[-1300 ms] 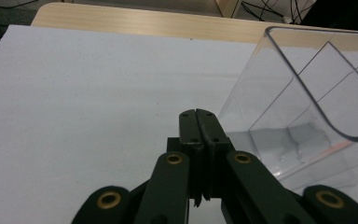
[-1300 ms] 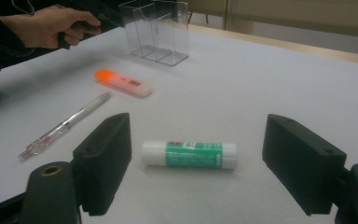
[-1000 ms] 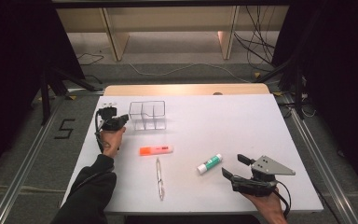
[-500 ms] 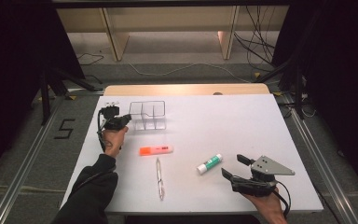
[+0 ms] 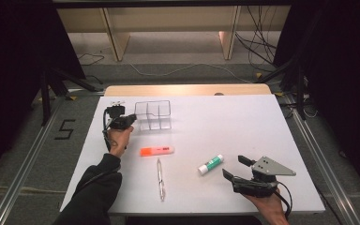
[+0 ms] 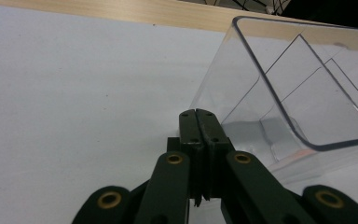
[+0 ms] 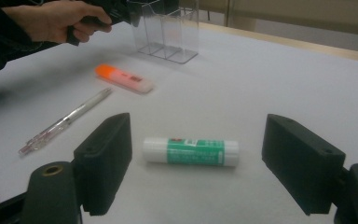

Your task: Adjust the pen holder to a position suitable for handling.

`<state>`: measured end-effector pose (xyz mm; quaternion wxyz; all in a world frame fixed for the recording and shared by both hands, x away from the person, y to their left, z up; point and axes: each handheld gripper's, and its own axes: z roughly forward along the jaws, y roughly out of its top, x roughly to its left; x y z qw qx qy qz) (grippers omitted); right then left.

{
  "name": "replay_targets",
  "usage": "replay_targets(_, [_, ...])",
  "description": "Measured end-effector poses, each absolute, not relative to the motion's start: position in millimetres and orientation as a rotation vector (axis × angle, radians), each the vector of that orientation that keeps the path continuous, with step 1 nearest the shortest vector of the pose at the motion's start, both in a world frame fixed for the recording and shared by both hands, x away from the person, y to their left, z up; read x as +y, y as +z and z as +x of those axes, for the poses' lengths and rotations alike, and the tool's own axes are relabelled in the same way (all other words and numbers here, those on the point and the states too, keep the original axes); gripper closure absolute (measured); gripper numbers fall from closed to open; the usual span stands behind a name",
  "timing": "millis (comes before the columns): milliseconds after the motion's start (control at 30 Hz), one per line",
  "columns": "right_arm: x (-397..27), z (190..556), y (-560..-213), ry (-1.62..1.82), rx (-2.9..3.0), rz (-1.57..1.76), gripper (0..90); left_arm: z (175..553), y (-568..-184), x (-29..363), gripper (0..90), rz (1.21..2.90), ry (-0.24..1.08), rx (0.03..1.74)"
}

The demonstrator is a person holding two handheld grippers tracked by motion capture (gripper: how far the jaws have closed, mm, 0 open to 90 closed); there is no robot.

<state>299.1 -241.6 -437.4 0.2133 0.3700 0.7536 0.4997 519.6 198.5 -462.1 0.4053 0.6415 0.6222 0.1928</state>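
Note:
My left gripper (image 5: 131, 119) (image 6: 199, 114) is shut with nothing between its jaws. Its tips sit at the left wall of a clear plastic organizer (image 5: 153, 115) (image 6: 298, 93) with several compartments, at the back left of the white table. My right gripper (image 5: 235, 167) (image 7: 198, 128) rests open near the front right. A white and green glue stick (image 5: 211, 164) (image 7: 191, 150) lies on the table just ahead of its jaws, untouched. An orange highlighter (image 5: 157, 150) (image 7: 123, 78) and a clear pen (image 5: 160, 179) (image 7: 67, 122) lie between the two hands.
The white table top (image 5: 225, 126) ends in a bare wooden strip (image 5: 187, 89) at its far edge. Beyond it are shelf legs and cables on the floor. A metal rail (image 5: 23, 168) runs along the left side.

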Motion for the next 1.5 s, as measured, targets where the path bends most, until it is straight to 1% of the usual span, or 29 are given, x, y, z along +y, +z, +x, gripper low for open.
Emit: replay_targets(1500, [-242.5, 299.4, -438.5, 1.387, 2.099, 1.019, 25.2, 548.0, -461.4, 143.8, 89.4, 1.641, 0.438, 1.517])
